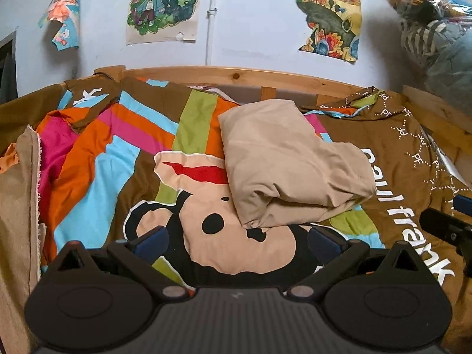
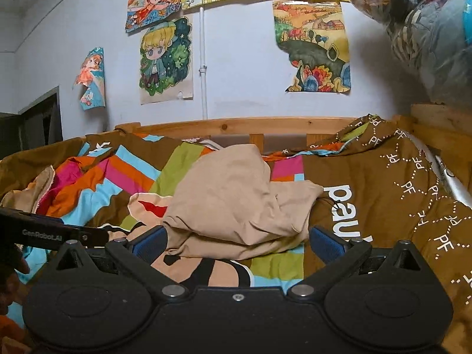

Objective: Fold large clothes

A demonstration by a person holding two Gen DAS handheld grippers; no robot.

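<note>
A beige garment [image 1: 295, 165] lies folded into a thick bundle on the bed, just beyond my left gripper [image 1: 237, 240]. That gripper is open, with only bedspread between its blue pads [image 1: 152, 240]. In the right wrist view the same garment [image 2: 236, 203] fills the middle. Its near edge reaches in between the spread fingers of my right gripper [image 2: 237, 242], which is open and not clamped on it. The right gripper's black body [image 1: 445, 225] shows at the right edge of the left view. The left gripper's body [image 2: 59, 233] shows at the left of the right view.
A colourful cartoon bedspread [image 1: 118, 159] covers the bed. A wooden rail [image 1: 236, 75] runs along the far side under a wall with posters. Another tan cloth [image 1: 17, 206] lies at the left edge. A stuffed plastic bag [image 2: 427, 44] sits up at the right.
</note>
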